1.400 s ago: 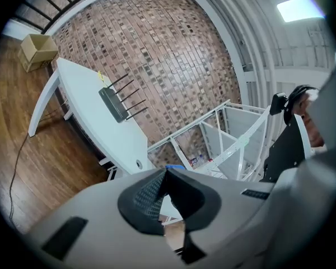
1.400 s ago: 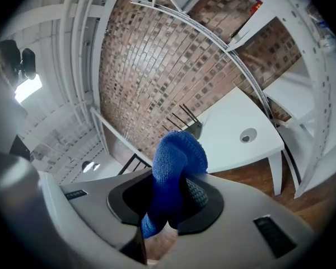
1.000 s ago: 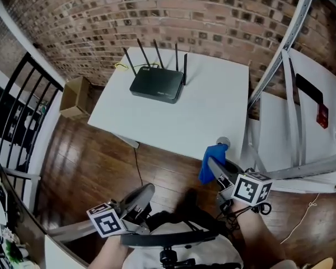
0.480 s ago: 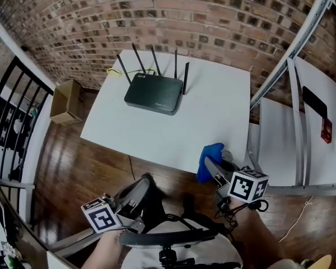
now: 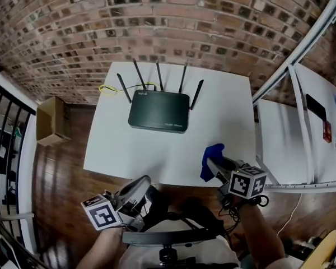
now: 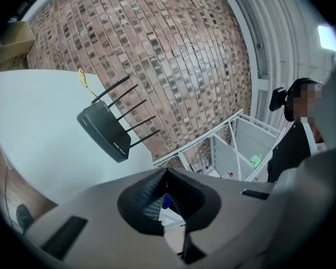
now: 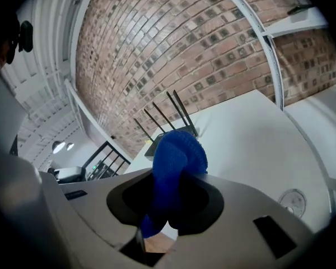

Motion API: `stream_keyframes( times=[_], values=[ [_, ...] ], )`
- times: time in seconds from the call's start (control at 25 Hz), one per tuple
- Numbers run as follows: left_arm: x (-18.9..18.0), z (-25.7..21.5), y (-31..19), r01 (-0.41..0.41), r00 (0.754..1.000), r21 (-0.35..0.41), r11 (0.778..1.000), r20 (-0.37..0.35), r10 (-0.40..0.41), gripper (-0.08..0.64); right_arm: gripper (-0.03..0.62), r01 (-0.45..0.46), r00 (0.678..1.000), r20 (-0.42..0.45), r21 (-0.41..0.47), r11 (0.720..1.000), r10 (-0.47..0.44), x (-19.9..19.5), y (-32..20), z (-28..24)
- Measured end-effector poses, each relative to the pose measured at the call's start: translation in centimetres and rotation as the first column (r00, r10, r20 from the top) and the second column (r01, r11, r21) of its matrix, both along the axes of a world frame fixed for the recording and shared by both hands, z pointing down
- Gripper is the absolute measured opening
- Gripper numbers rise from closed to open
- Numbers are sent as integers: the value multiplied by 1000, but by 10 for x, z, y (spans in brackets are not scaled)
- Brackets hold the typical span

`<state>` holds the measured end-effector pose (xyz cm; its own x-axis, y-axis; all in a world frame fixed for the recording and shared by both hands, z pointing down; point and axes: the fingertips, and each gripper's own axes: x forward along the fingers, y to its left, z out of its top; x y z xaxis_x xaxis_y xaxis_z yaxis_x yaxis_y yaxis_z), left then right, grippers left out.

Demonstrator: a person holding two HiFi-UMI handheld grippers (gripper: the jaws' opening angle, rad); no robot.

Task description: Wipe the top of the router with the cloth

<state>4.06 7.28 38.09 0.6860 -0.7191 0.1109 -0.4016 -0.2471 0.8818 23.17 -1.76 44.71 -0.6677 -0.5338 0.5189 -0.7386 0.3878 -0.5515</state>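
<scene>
A black router [image 5: 158,111] with several upright antennas sits toward the back of the white table [image 5: 117,150]; it also shows in the left gripper view as the router [image 6: 103,132] and, partly hidden, in the right gripper view as the router [image 7: 162,136]. My right gripper [image 5: 211,165] hangs over the table's front right edge, shut on a bunched blue cloth [image 5: 210,161]. The cloth [image 7: 173,167] fills its jaws. My left gripper [image 5: 141,185] is below the table's front edge, shut and holding nothing.
A brick wall [image 5: 173,21] runs behind the table. A yellow cable [image 5: 107,88] lies by the router's back left. White metal shelving [image 5: 302,122] stands to the right, a cardboard box [image 5: 51,120] on the wood floor to the left. A person [image 6: 295,122] stands beyond the shelving.
The head view has shifted, so the table and router now sit more centred and squarer. Both grippers keep about the same places; the right one still holds the cloth.
</scene>
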Motion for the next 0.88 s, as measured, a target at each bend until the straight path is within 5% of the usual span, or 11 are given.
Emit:
stream_keyframes(
  times=[0.36, 0.64, 0.88],
  values=[
    [-22, 16, -36, -90, 996, -53, 995, -9, 90, 5, 106, 111, 965, -239, -1, 994, -108, -19, -51, 45],
    [-16, 21, -63, -5, 1000, -77, 997, 6, 6, 5, 106, 317, 840, -458, -20, 948, -291, -22, -127, 93],
    [-17, 15, -89, 95, 994, -77, 992, 60, -91, 5, 106, 520, 715, -539, -15, 854, -445, -42, -180, 117]
  ],
)
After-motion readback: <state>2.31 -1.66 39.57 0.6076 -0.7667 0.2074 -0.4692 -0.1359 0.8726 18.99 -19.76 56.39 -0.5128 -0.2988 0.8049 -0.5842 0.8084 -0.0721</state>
